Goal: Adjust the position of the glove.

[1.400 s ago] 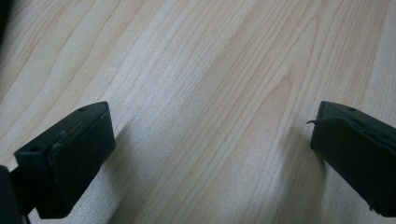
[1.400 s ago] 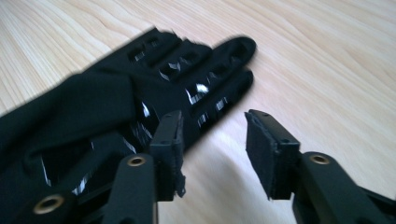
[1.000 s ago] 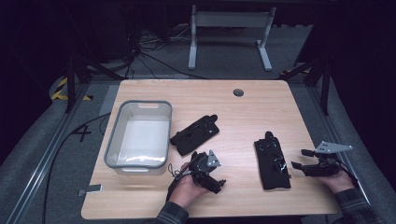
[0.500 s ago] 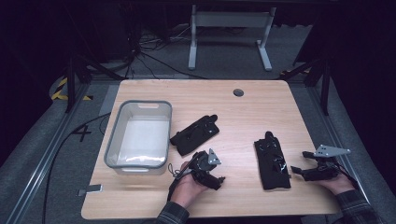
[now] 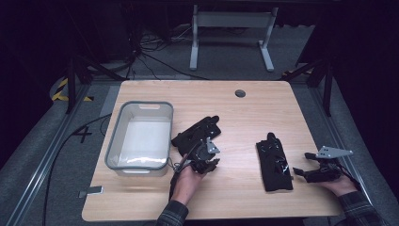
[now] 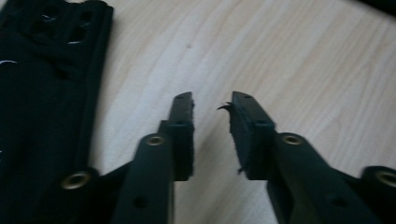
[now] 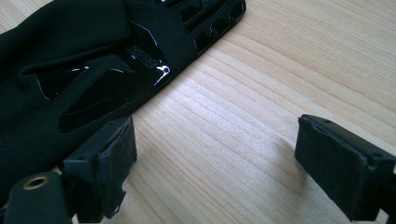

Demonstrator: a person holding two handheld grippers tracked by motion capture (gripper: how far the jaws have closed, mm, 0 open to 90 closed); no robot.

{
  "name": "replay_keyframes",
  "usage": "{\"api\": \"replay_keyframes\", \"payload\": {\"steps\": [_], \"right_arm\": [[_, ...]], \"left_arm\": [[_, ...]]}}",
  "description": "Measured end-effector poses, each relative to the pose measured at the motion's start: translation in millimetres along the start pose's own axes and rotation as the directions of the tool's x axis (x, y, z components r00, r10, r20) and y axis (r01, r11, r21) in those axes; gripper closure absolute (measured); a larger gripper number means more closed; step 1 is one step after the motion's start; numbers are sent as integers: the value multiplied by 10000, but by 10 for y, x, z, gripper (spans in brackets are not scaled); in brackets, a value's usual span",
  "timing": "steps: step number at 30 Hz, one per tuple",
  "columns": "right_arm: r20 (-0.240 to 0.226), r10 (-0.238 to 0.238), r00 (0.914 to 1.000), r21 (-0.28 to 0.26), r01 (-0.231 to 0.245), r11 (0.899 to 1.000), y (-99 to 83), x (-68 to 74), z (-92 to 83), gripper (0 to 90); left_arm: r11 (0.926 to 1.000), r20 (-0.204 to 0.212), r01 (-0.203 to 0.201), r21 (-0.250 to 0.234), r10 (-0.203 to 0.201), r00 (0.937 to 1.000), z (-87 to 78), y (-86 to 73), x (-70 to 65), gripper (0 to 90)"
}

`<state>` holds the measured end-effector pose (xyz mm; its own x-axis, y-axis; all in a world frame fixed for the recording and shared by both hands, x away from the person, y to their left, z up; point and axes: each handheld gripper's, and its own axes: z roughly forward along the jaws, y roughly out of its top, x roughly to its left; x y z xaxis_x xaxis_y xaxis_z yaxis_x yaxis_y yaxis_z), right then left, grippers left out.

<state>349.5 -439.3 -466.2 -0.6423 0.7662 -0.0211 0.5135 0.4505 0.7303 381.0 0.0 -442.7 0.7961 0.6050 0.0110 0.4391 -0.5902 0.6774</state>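
Two black gloves lie on the wooden table (image 5: pixel 244 117). The left glove (image 5: pixel 195 132) (image 6: pixel 46 93) lies slantwise beside the bin. My left gripper (image 5: pixel 209 160) (image 6: pixel 211 100) hovers at its near end; its jaws have just been closing and stand a narrow gap apart over bare wood, with the glove off to their left. The right glove (image 5: pixel 274 160) (image 7: pixel 84 60) lies flat, fingers pointing away. Just right of it my right gripper (image 5: pixel 302 163) (image 7: pixel 217 140) is open wide, with bare table between the pads and the glove's edge by the left pad.
A clear plastic bin (image 5: pixel 141 106) stands at the table's left, next to the left glove. A round cable hole (image 5: pixel 240 93) sits near the far edge. Beyond the table are a metal stand (image 5: pixel 230 33) and floor cables.
The left hand has moved away from the person, up against the near end of the left glove, and its jaws have narrowed. The right hand has stayed put.
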Motion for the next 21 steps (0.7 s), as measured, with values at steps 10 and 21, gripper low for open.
{"api": "replay_keyframes", "payload": {"steps": [10,21], "right_arm": [[3,-4,10000,1,4,10000,0,0,0,132],[5,-4,10000,-3,4,10000,0,0,0,132]], "left_arm": [[9937,-956,1098,-218,-1113,9892,25,109,277,896],[9866,-1581,1621,-188,-1630,9739,166,180,463,896]]}}
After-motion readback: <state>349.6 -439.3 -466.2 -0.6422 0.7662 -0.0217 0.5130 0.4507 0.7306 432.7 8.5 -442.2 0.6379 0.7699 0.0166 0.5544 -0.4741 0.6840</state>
